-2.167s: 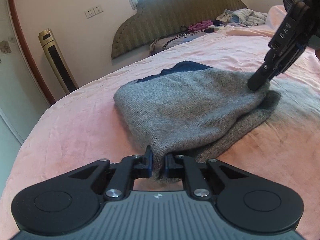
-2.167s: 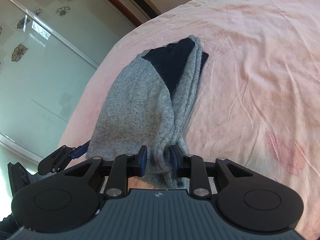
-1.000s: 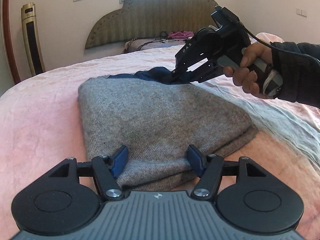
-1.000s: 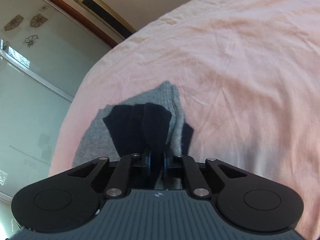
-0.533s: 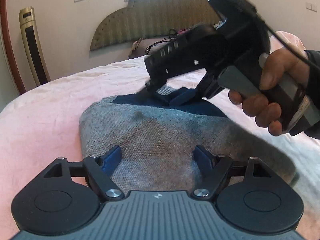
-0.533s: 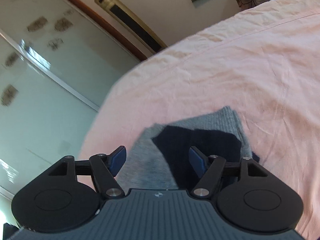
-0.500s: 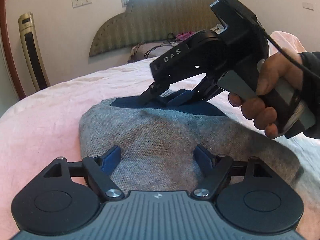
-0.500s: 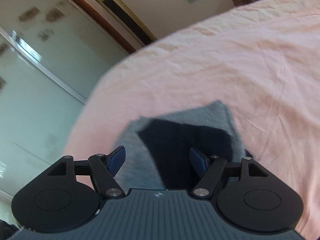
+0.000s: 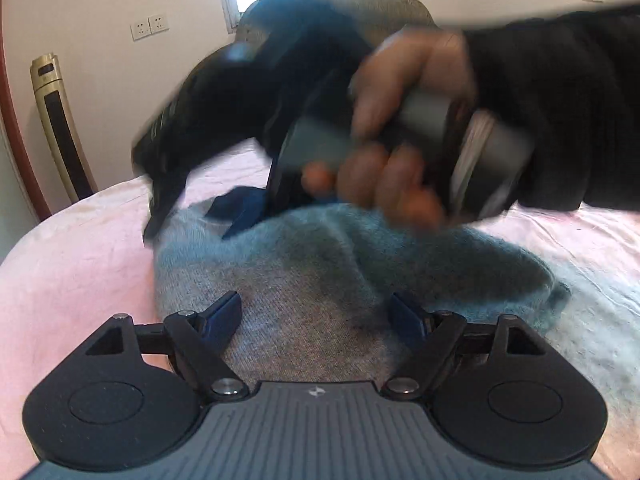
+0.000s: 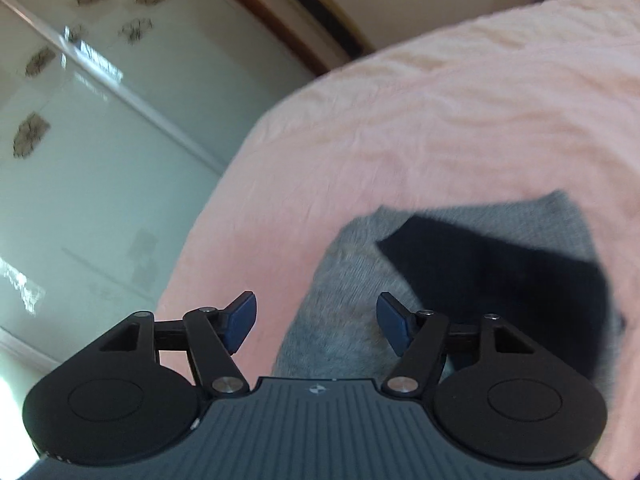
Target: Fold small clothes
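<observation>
A folded grey sweater [image 9: 320,280] with a navy part [image 9: 236,204] lies on the pink bed [image 9: 80,260]. My left gripper [image 9: 314,312] stands open low over the sweater's near edge, its pads clear of the cloth. Blurred by motion, my right gripper [image 9: 196,216] crosses above the far edge, held by a hand [image 9: 392,160]. In the right wrist view the right gripper [image 10: 316,312] has its jaws opening with nothing gripped. The grey sweater [image 10: 344,320] and its navy part [image 10: 500,280] lie beneath and to its right.
The pink bed [image 10: 440,120] spreads all round the sweater. A gold tower unit [image 9: 60,128] stands by the wall beyond the bed's left edge. A padded headboard [image 9: 400,4] is at the back. A glass door with flower decals [image 10: 80,160] stands beside the bed. A dark sleeve [image 9: 560,100] fills the upper right.
Both grippers have let go of the sweater. The right gripper opened, released the navy part and swung leftward, closer to the left camera. The left gripper widened and edged forward over the sweater.
</observation>
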`<state>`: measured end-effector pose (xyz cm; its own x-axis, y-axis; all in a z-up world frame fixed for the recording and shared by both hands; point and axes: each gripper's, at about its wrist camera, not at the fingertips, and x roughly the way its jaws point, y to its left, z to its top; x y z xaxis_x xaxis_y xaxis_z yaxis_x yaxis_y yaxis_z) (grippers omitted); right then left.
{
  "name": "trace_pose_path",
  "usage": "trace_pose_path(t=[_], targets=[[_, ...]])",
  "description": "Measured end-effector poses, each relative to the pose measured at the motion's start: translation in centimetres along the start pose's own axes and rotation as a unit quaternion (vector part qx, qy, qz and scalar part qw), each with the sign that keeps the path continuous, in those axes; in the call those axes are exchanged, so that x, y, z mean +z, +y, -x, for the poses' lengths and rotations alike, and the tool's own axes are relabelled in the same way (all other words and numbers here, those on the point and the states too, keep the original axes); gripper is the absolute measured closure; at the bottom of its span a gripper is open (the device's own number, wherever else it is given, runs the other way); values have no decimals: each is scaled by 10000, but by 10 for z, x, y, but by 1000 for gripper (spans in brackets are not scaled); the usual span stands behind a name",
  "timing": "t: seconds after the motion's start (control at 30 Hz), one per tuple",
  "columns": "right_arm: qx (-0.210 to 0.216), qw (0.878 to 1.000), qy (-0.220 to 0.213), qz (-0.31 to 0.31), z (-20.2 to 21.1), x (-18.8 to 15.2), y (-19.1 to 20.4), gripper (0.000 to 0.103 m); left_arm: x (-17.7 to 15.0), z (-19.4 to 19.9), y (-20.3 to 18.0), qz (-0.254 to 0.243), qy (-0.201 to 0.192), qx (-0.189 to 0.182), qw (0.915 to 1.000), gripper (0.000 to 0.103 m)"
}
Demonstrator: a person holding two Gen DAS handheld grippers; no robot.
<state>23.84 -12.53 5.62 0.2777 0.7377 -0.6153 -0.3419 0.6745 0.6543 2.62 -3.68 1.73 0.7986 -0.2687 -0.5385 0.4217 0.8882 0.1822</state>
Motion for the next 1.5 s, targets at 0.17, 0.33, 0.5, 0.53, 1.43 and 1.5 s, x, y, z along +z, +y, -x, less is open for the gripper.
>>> trace_pose_path(t=[0.17,0.33,0.5,0.53,1.43,1.5], targets=[[-319,9989,-79,-321,4,0,-7,57,-1,20,4,159,50,-244,9996,22],[585,9982,77,-118,2,-10,28,37,-9,12,-3,99,126,-183,9997,22],[-157,9998,145,-54,-10,-12,28,37,-16,45,12,510,-162,-182,9984,21],[-135,9997,131,-130,3,-13,29,36,-21,57,21,730,-255,-223,9968,21],[263,9994,-115,-173,155,-167,-39,81,-64,61,105,4593,1184,-2057,8560,90],[369,9988,-27,-320,160,-183,-44,81,-77,61,98,4368,1405,-1859,8689,88]])
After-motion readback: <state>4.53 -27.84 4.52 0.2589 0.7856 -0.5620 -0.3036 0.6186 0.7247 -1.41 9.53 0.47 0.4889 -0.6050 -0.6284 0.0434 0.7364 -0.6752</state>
